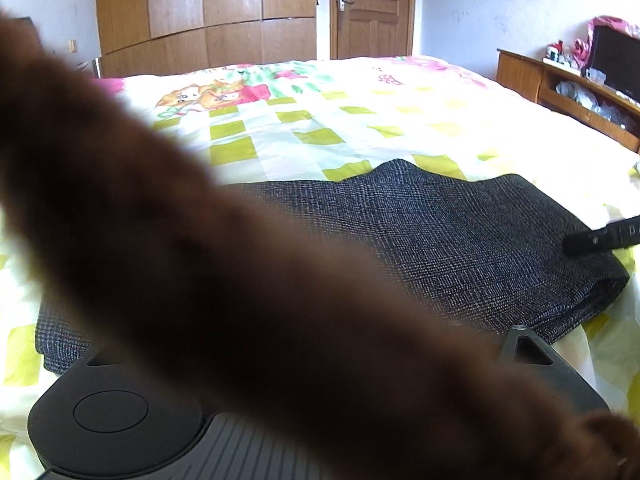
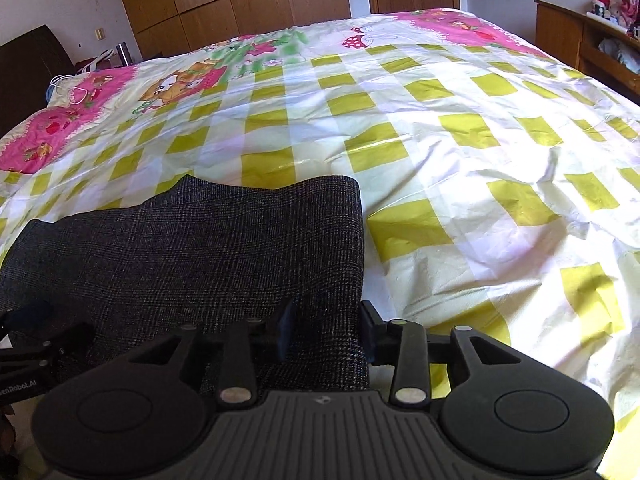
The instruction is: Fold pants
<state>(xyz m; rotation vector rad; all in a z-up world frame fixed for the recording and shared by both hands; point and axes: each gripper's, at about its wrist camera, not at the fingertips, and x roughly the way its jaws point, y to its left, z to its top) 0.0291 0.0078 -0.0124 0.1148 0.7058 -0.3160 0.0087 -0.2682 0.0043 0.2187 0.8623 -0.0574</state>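
Observation:
Dark grey checked pants (image 1: 460,240) lie folded flat on the bed near its front edge; they also show in the right wrist view (image 2: 192,248). A blurred brown furry thing (image 1: 208,280) covers the left wrist lens, hiding the left gripper's fingers. The right gripper (image 2: 328,332) has its two fingers apart, one on each side of the pants' right edge, with the cloth between them. Its tip shows at the right of the left wrist view (image 1: 600,238), touching the pants.
The bed carries a yellow-green checked sheet (image 2: 460,140) with pink cartoon prints. A wooden wardrobe (image 1: 204,12) and door (image 1: 372,8) stand behind. A wooden shelf unit (image 1: 572,92) stands at the right. A dark chair (image 2: 28,68) stands at the left.

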